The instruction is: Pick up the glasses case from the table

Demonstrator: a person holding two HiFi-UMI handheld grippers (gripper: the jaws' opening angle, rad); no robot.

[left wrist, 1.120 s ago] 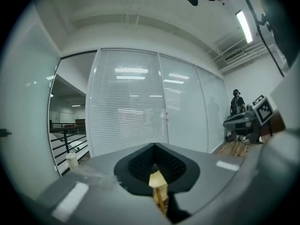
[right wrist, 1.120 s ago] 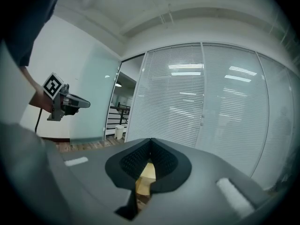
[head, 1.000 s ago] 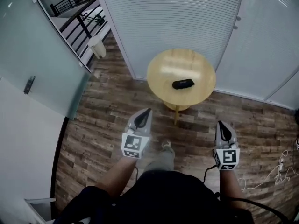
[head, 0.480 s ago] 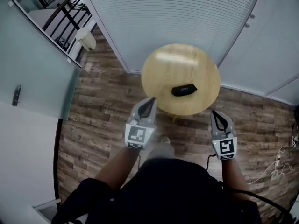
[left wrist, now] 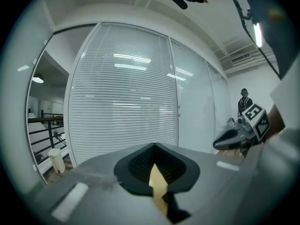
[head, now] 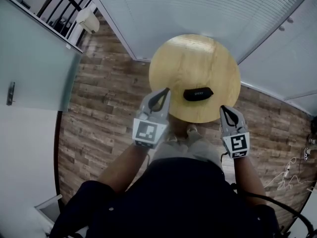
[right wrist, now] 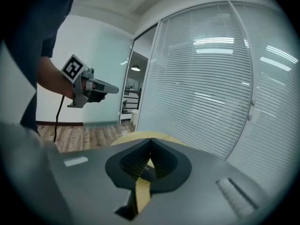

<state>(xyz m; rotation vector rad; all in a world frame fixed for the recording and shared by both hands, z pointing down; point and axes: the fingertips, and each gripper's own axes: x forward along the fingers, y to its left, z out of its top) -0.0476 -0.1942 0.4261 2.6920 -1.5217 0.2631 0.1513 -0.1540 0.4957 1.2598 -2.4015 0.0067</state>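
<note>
While clenched empty, left claw (head: 164, 91), right claw (head: 224, 108) cover table rim (head: 154, 68), glasses case (head: 198, 93) clear

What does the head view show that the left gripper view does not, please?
Only the head view shows the black glasses case lying on the round wooden table. Only the left gripper view shows a distant person standing in the background, and a ceiling light. Both show the right gripper, shut and empty, and the slatted blinds.
</note>
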